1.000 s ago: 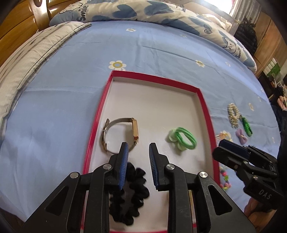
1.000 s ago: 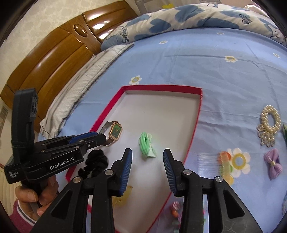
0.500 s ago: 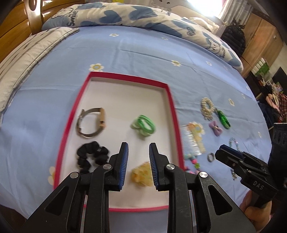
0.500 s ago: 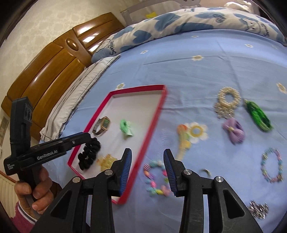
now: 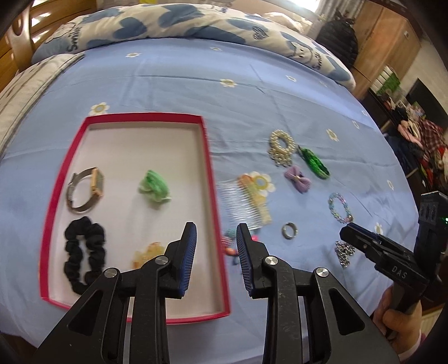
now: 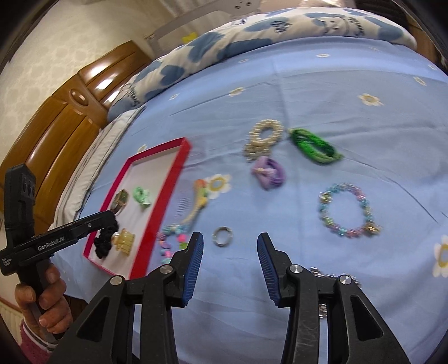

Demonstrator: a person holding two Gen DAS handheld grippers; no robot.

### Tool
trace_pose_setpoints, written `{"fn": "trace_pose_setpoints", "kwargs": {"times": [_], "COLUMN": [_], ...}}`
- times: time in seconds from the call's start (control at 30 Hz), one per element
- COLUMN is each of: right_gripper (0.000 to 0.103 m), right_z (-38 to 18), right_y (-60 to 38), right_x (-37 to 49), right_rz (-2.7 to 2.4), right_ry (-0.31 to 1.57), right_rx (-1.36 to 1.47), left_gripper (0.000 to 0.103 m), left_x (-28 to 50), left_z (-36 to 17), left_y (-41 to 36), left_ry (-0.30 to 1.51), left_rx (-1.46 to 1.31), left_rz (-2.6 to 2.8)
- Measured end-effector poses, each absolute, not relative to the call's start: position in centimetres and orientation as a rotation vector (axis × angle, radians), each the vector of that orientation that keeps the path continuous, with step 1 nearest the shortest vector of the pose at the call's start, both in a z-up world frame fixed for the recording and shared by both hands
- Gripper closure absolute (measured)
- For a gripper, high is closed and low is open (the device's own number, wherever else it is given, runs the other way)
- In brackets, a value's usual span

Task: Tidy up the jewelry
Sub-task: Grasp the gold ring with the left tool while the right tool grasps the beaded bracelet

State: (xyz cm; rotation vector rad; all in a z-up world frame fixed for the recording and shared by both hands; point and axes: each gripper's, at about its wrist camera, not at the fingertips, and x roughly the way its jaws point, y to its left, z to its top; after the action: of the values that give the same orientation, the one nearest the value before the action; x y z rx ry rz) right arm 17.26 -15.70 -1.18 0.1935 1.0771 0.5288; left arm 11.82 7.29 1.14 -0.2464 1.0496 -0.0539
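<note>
Both grippers are empty with jaws opening: left gripper (image 5: pixel 215 246) over the red tray's (image 5: pixel 217 212) right rim, right gripper (image 6: pixel 229 252) just near of the silver ring (image 6: pixel 222 236). I'd drop straight down, since a flat ring slides easily.

Home bedroom, blue floral bedsheet (image 5: pixel 238 92), quilt (image 5: pixel 173 25), wooden headboard (image 6: pixel 70 117)

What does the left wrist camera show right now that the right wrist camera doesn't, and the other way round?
Only the left wrist view shows the whole red-rimmed white tray and a dark wardrobe corner. Only the right wrist view shows the carved wooden headboard and the full pastel beaded bracelet. Both show the black scrunchie, silver ring, pearl hair tie and purple bow.
</note>
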Motion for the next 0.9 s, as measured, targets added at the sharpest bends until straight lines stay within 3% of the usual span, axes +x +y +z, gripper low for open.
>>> {"fn": "trace_pose_setpoints", "kwargs": {"times": [0.5,0.73,0.9], "right_gripper": [0.06,0.05,0.049], "right_z": [-2.2,-3.3,-4.8], "right_y": [-22.6,-23.4,-23.1], "right_x": [18.2,19.3,20.4], "right_rz": [0.341,0.327,0.338], "right_ry": [1.052,1.066,1.096], "right_rx": [0.172,0.125,0.091], "left_gripper": [0.076,0.076,0.076], "left_x": [13.6,15.7,16.7], "left_z": [-1.2,-4.0,-5.5], "left_y": [-0.9,-3.9,-4.6], "left_ry": [1.122,1.186,1.224], "left_rx": [-0.143,-0.105,-0.101], "left_rz": [-0.212,-0.215,-0.218]}}
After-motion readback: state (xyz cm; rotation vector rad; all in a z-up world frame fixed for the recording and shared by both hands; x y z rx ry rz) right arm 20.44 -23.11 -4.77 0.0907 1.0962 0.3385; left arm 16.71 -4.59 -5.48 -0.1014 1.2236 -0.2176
